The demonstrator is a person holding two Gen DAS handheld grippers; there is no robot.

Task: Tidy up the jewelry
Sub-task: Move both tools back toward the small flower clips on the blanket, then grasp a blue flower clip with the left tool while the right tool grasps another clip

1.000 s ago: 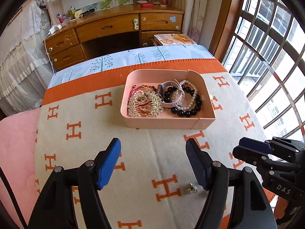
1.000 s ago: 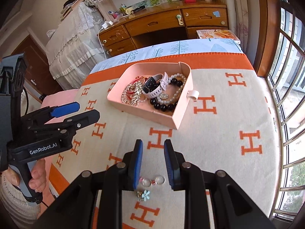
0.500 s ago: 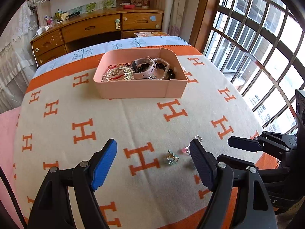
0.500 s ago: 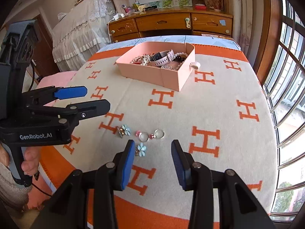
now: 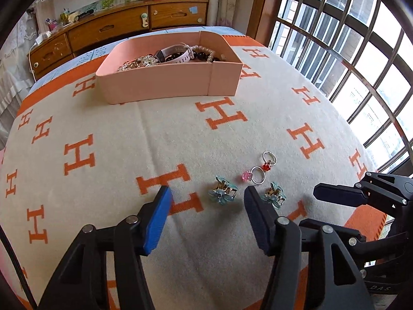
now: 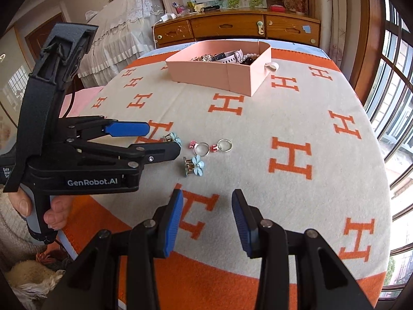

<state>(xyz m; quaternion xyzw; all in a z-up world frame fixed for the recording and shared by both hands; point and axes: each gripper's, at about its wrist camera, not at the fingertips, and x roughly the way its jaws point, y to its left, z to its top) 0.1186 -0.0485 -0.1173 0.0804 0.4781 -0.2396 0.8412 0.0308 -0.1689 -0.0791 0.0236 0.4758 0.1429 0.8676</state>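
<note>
Lying loose on the H-patterned blanket (image 5: 144, 139): two blue flower clips and two rings, grouped near the front edge. One flower clip (image 5: 222, 193) sits between the fingers of the left gripper (image 5: 207, 199), whose jaws are closing but not yet touching it. Second flower clip (image 5: 274, 195) lies just beside the left gripper's right finger, outside it. Pink-stone ring (image 5: 254, 175) and red-stone ring (image 5: 268, 159) lie touching, just beyond the clips. Right gripper (image 6: 207, 206): fingers parted, nothing between them, short of the second clip. Pink box (image 5: 165, 80), well apart at the far side, holds a white watch (image 5: 175, 54), pearl and black bead bracelets, and gold chains.
</note>
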